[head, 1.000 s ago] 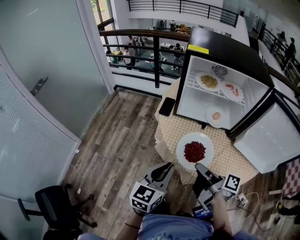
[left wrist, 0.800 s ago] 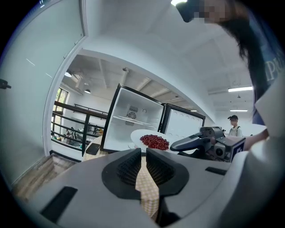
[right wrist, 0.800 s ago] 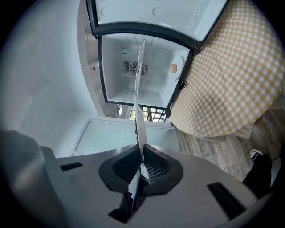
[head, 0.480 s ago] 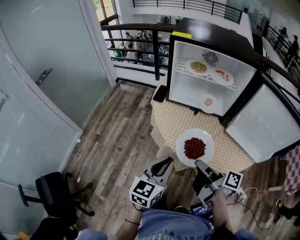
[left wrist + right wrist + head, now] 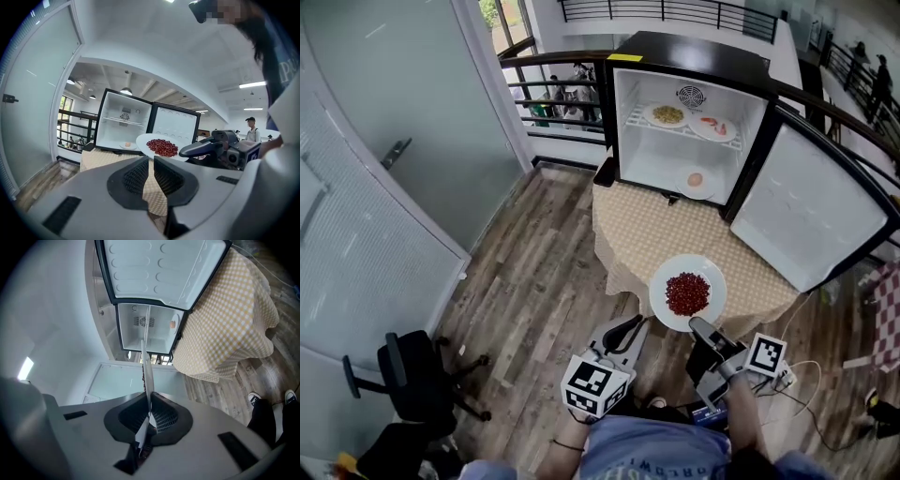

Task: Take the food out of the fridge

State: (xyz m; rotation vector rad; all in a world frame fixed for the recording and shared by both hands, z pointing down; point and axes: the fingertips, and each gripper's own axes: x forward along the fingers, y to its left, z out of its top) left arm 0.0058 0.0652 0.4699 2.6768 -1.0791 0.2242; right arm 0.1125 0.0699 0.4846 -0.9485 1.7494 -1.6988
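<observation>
A white plate of red beans (image 5: 687, 292) hangs over the near edge of the checked table (image 5: 656, 234), and my right gripper (image 5: 700, 330) is shut on its near rim. In the right gripper view the plate (image 5: 146, 371) runs edge-on into the jaws of the right gripper (image 5: 150, 401). My left gripper (image 5: 628, 330) is beside it to the left, shut and holding nothing; the left gripper (image 5: 151, 160) faces the plate (image 5: 159, 146). The open fridge (image 5: 689, 122) holds a plate of yellow food (image 5: 667, 114), a shrimp plate (image 5: 712, 126) and a lower plate (image 5: 696, 180).
The fridge door (image 5: 811, 211) swings out to the right over the table. A black flat object (image 5: 605, 172) lies at the table's far left corner. An office chair (image 5: 403, 375) stands at the left by the glass door (image 5: 384, 187). Cables (image 5: 811, 394) trail on the floor.
Both grippers and the bean plate have drawn back from the fridge. The plate was over the table's middle and now hangs at its near edge. The fridge looks farther away.
</observation>
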